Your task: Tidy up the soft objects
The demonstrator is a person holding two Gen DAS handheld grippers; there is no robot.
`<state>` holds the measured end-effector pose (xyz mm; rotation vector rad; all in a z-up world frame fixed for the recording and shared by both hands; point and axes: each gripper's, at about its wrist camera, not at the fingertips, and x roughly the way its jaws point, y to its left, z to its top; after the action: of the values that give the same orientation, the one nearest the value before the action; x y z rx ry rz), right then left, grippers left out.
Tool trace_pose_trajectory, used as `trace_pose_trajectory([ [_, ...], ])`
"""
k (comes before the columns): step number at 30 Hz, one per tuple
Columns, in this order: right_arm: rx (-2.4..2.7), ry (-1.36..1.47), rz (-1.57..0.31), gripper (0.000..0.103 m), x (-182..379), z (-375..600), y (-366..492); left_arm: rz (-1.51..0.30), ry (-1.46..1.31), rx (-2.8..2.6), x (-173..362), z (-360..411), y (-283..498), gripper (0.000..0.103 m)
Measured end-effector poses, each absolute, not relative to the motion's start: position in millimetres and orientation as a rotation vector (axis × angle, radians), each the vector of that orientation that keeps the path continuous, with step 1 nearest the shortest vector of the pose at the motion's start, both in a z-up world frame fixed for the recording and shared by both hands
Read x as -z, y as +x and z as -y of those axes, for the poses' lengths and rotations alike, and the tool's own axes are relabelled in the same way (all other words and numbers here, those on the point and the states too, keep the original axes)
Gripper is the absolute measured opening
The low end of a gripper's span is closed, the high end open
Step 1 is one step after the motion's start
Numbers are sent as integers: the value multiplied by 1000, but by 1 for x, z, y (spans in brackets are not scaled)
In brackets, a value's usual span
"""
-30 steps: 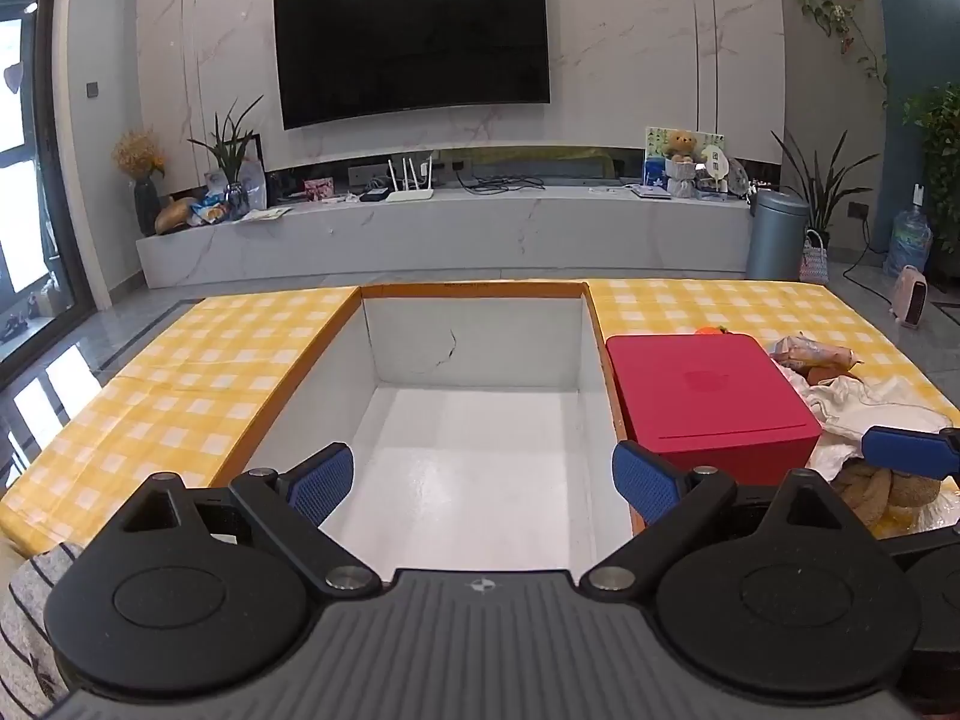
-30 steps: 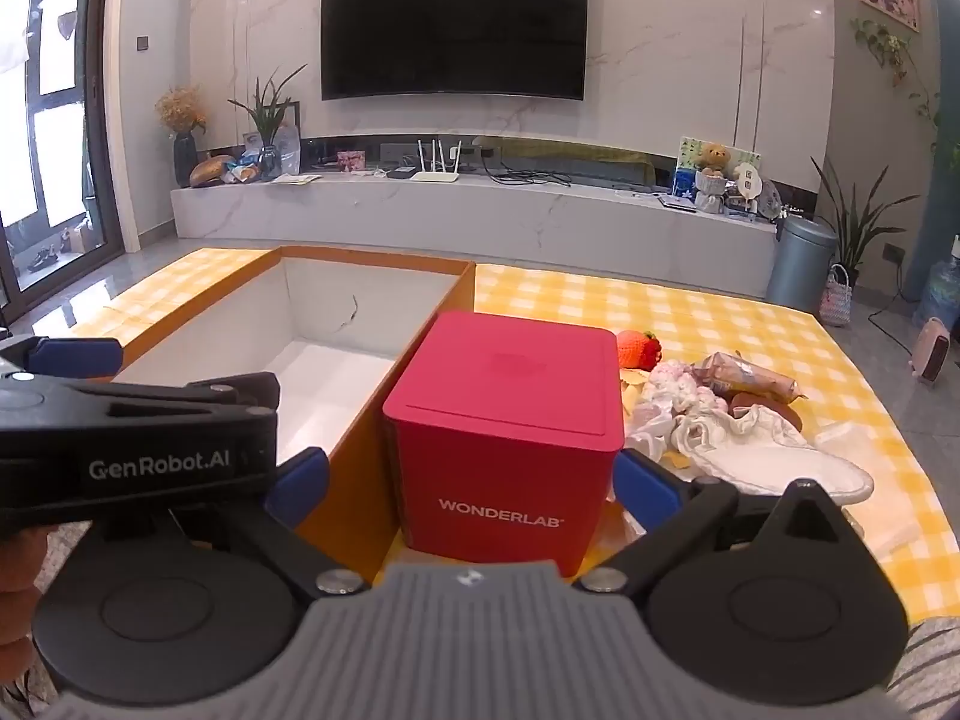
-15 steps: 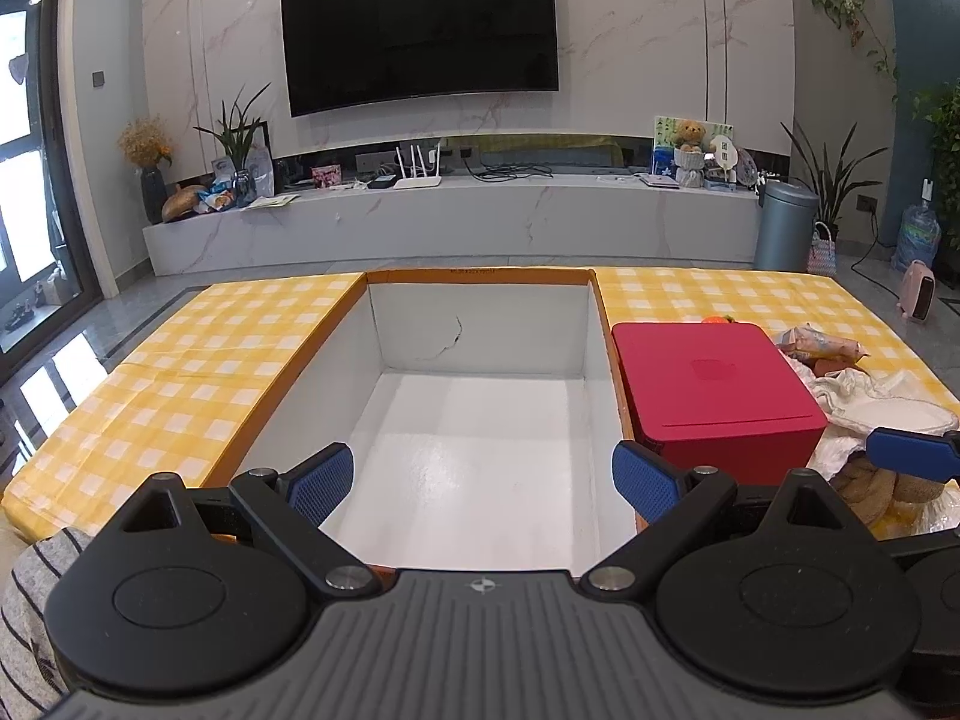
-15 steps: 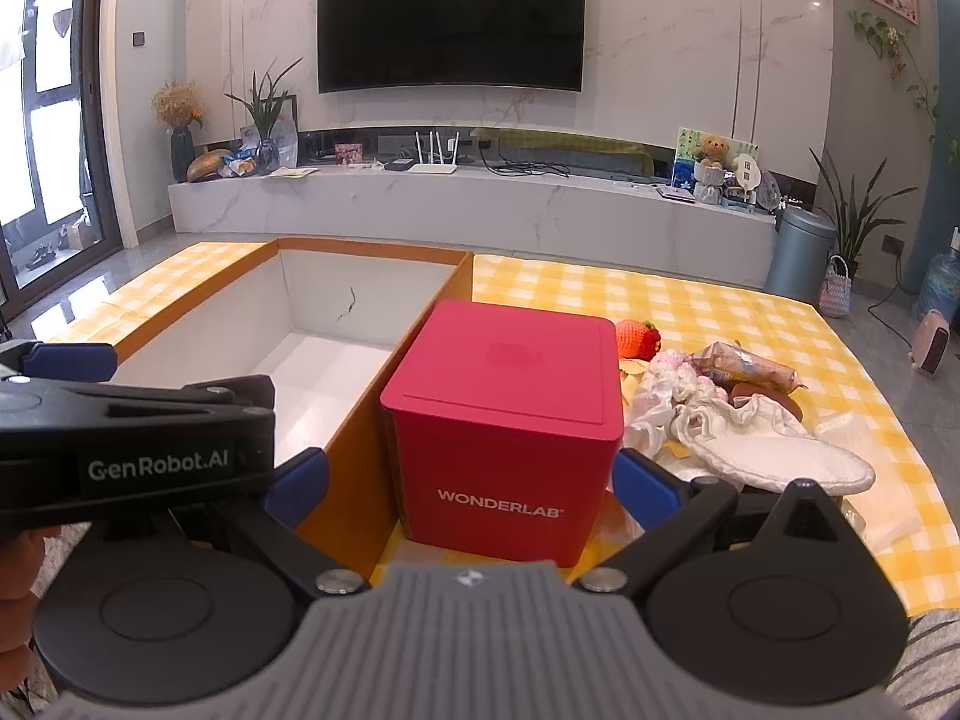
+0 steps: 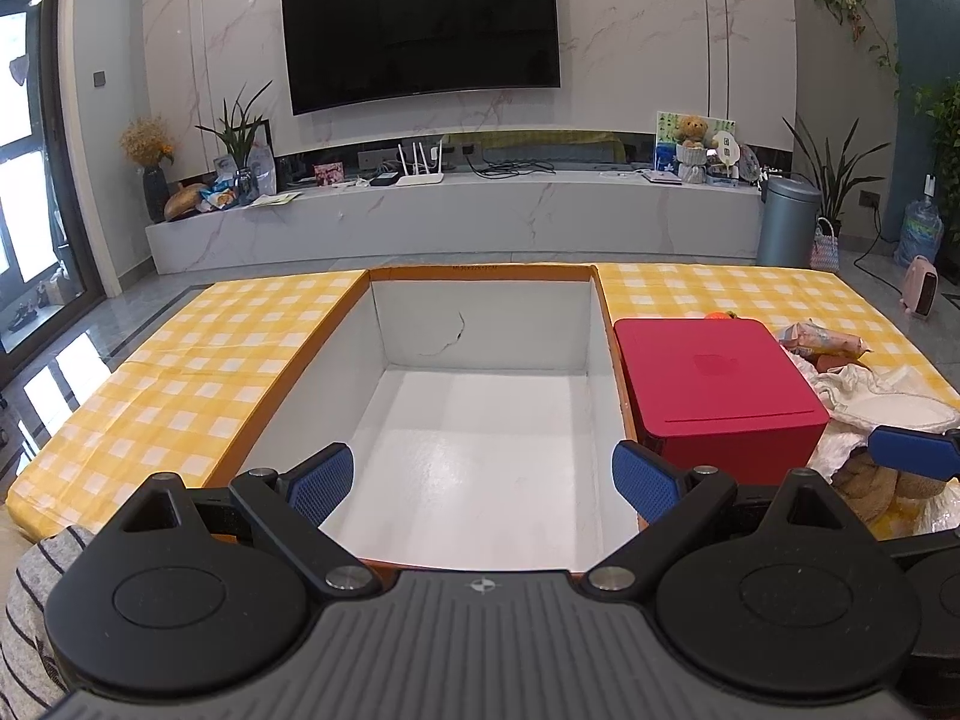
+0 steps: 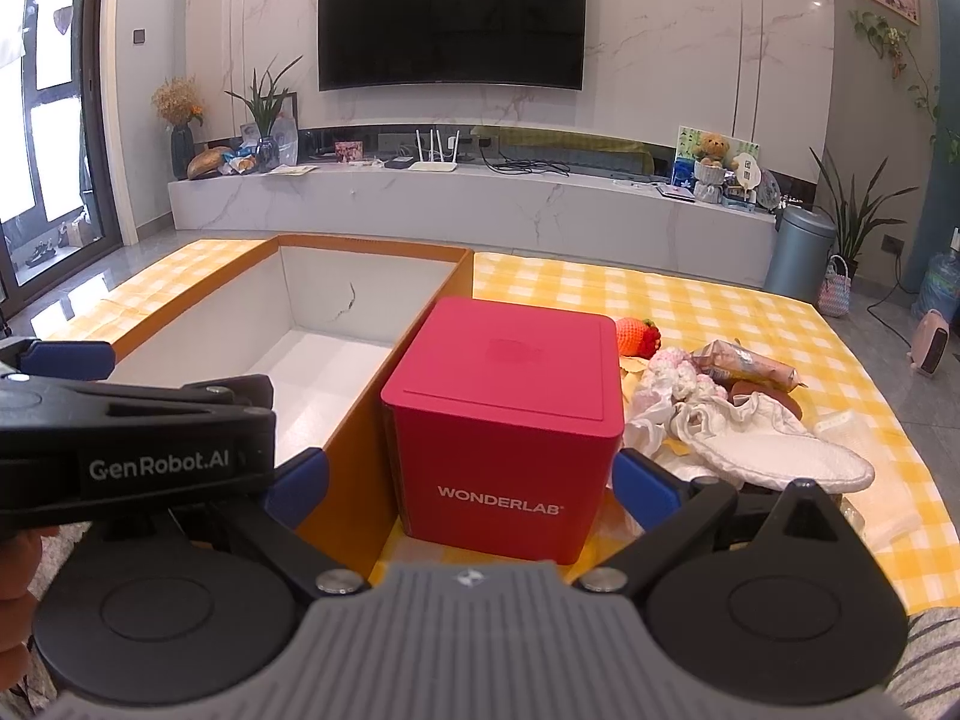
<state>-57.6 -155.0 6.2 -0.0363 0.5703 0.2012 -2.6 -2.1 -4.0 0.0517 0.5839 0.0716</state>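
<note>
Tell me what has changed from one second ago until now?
Only the view shifted slightly: both cameras rose a little. The left gripper and right gripper stay open and hold nothing. The red box, the soft pile and the empty white bin lie where they were.

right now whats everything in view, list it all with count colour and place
storage box: 1, orange outside, white inside, nothing in it, centre of table
red box: 1, red, lid on, right of storage box
tablecloth: 1, yellow check, over table
crochet strawberry: 1, orange-red, behind red box
soft pile: 1 heap, white, pink, brown, right of red box
tv: 1, black, on wall
bin: 1, grey-blue, by tv shelf
left hand-held gripper: 1, black with blue pads, open over storage box
right hand-held gripper: 1, same, open before red box
</note>
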Motion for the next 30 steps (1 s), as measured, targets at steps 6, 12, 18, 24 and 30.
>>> trace_pose_trajectory([
  [6,-196,-36,-569,98,-6,157,-57,-576,62,-74,3,3,-5,103],
  [12,-196,-39,-569,98,-6,157,-58,-566,76,-76,2,4,-7,103],
  [18,-195,-42,-572,98,-6,158,-58,-562,84,-81,3,5,-8,103],
  [24,-195,-40,-571,98,-7,158,-58,-567,78,-79,2,4,-8,103],
  [30,-191,-41,-569,98,-7,159,-58,-560,96,-98,0,7,-10,103],
])
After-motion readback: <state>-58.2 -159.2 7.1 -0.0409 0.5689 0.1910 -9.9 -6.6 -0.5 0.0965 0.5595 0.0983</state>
